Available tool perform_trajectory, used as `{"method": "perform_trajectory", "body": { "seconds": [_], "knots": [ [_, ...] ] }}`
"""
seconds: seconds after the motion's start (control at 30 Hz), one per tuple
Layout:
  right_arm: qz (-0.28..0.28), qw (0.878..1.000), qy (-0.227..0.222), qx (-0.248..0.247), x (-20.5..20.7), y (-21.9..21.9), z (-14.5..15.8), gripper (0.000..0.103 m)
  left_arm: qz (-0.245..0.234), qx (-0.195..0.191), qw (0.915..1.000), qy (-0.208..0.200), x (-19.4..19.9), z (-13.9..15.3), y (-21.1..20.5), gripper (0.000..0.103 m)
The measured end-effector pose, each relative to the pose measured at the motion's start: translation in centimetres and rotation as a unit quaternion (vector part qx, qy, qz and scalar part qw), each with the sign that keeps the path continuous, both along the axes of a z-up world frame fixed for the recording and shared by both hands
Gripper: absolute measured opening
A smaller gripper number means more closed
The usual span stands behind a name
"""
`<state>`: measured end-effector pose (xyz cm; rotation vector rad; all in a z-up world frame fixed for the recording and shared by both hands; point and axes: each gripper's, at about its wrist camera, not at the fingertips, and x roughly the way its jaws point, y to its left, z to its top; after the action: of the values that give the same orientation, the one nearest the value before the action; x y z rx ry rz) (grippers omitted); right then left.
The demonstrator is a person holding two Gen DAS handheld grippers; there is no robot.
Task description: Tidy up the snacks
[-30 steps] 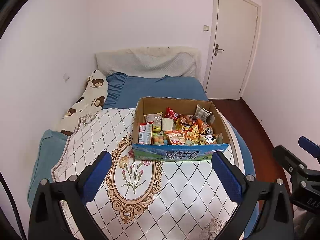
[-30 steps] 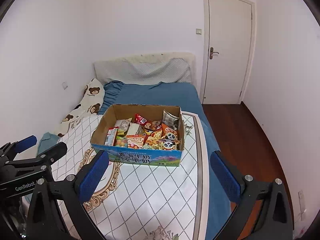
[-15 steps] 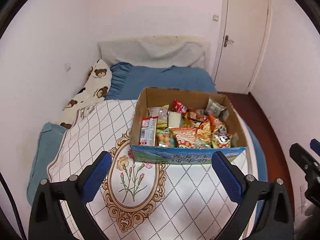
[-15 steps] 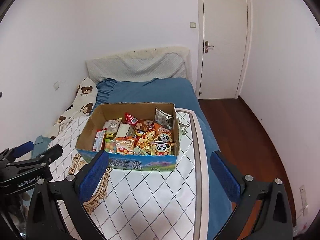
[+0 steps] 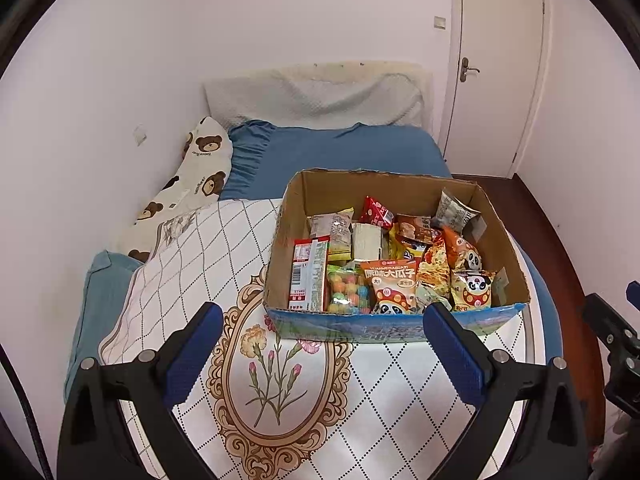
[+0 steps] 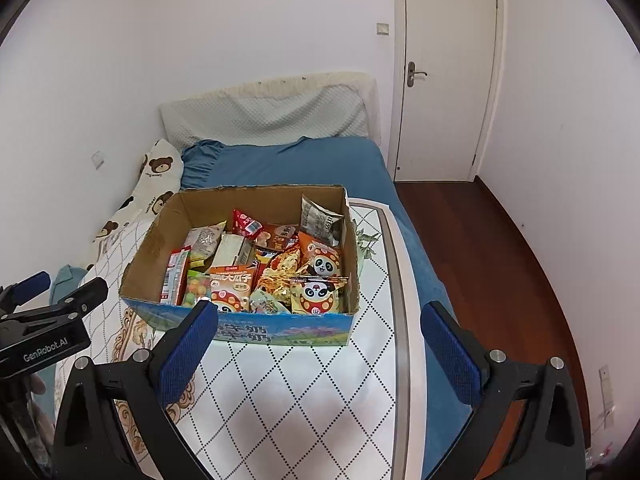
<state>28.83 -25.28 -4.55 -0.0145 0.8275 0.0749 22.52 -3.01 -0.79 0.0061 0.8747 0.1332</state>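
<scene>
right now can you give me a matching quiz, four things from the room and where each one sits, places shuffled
Things:
1. cardboard box
2. bear-print pillow
3. silver packet
4. bag of coloured candy balls

Places:
A. inside the box, far right corner
B. along the wall on the left side of the bed
C. on the quilted cover with the diamond pattern
D. inside the box, against the near wall

Pairs: 1-C, 2-B, 3-A, 4-D
</scene>
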Motion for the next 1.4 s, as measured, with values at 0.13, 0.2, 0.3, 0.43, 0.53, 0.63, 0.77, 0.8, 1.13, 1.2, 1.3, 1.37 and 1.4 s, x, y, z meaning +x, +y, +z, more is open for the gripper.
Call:
{"method": "perform_trajectory", "body": {
  "seconds": [0.13, 0.2, 0.3, 0.43, 0.53, 0.63, 0.77, 0.8, 1.13, 1.2, 1.3, 1.37, 1.4],
  "knots": [
    [-0.002, 1.0, 0.001, -0.001, 0.4, 0.2, -0.3, 0.103, -0.003, 0.0, 1.0, 0.003, 0.1, -0.1, -0.2, 0.103],
    [-0.002, 1.0, 0.001, -0.001, 0.5, 0.2, -0.4, 0.103, -0.004, -0.001, 1.0, 0.004, 0.1, -0.1, -0.3, 0.103],
    [0.0, 1.0, 0.004, 0.004, 0.6, 0.4, -0.5, 0.103, -0.006, 0.0, 1.0, 0.004, -0.1, -0.1, -0.4, 0.103],
    [0.0, 1.0, 0.002, 0.007, 0.5, 0.4, -0.5, 0.103, -0.006, -0.003, 1.0, 0.003, 0.0, -0.1, -0.4, 0.103],
    [0.001, 1.0, 0.004, 0.009, 0.4, 0.5, -0.4, 0.103, -0.006, -0.006, 1.0, 0.005, -0.2, -0.2, -0.5, 0.103],
    [0.0, 1.0, 0.005, 0.009, 0.3, 0.5, -0.5, 0.103, -0.008, -0.005, 0.9999, 0.005, -0.4, -0.2, -0.5, 0.103],
    [0.001, 1.0, 0.005, 0.008, 0.1, 0.6, -0.5, 0.103, -0.01, -0.007, 0.9999, 0.005, -0.5, -0.1, -0.6, 0.103],
    [0.001, 1.0, 0.004, 0.006, 0.1, 0.7, -0.5, 0.103, -0.01, -0.006, 0.9999, 0.004, -0.5, -0.1, -0.6, 0.103],
    [-0.001, 1.0, 0.004, 0.013, -0.2, 0.3, -0.4, 0.103, -0.016, -0.004, 0.9999, -0.001, -1.0, 0.4, -1.0, 0.103],
    [-0.002, 1.0, 0.004, 0.015, -0.3, 0.2, -0.3, 0.103, -0.016, -0.004, 0.9999, -0.001, -1.0, 0.4, -1.0, 0.103],
    [0.0, 1.0, 0.003, 0.014, -0.4, 0.2, -0.2, 0.103, -0.017, -0.006, 0.9998, -0.003, -1.0, 0.6, -1.0, 0.103],
    [0.0, 1.0, 0.002, 0.014, -0.4, 0.2, -0.1, 0.103, -0.017, -0.008, 0.9998, -0.003, -1.1, 0.8, -0.9, 0.103],
    [-0.001, 1.0, 0.001, 0.015, -0.5, 0.1, -0.1, 0.103, -0.018, -0.009, 0.9998, -0.003, -1.1, 0.9, -1.0, 0.103]
  ]
}}
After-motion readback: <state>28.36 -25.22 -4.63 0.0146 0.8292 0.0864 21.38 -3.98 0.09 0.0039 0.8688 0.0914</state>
